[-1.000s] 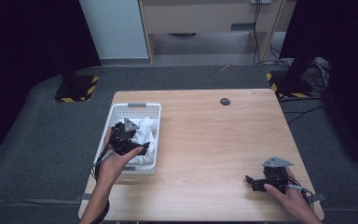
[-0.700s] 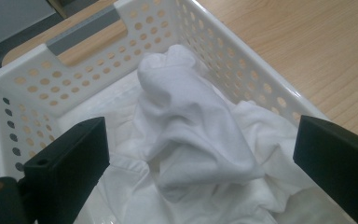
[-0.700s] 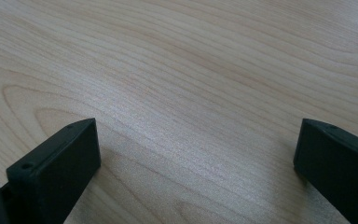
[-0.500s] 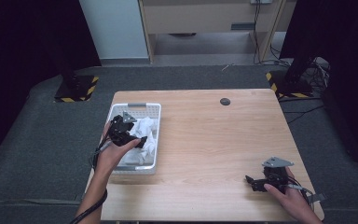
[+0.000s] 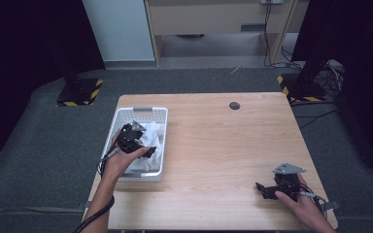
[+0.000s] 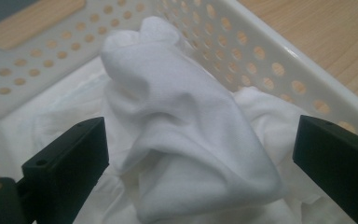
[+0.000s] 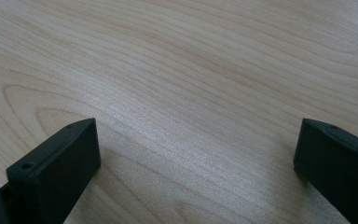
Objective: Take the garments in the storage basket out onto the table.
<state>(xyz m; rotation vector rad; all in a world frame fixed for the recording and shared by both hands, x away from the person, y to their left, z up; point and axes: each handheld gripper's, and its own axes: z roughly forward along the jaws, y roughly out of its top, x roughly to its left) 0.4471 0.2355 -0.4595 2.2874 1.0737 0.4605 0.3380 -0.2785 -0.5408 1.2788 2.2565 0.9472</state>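
White cloth (image 6: 182,140) lies bunched between the black fingers (image 6: 65,163) of the left gripper (image 6: 200,186), which stand wide apart on each side of it; in the left gripper view I cannot tell if they touch it. The cloth rises in a soft peak in the middle, with flatter folds under it. It lies inside a white plastic basket (image 6: 270,60) with round holes in its walls, and more of the same cloth covers the floor of the basket.

In the high view the left gripper (image 5: 137,141) is over the basket (image 5: 143,112), held by the left hand (image 5: 121,162), and the cloth (image 5: 153,141) shows just beside it on the side toward the middle of the surface. The basket stands near the left edge of the wooden surface (image 5: 213,145), with its long side along that edge.

The right gripper (image 5: 264,190) rests near the front right corner of the surface, held by the right hand (image 5: 303,206). Its fingers (image 7: 56,163) are also wide apart and hold nothing; between them is bare wood.

A small dark disc (image 5: 234,105) lies near the far edge.

Compared with one second ago, the left gripper has moved a little farther into the basket, toward its far end. The right gripper has stayed in its place.
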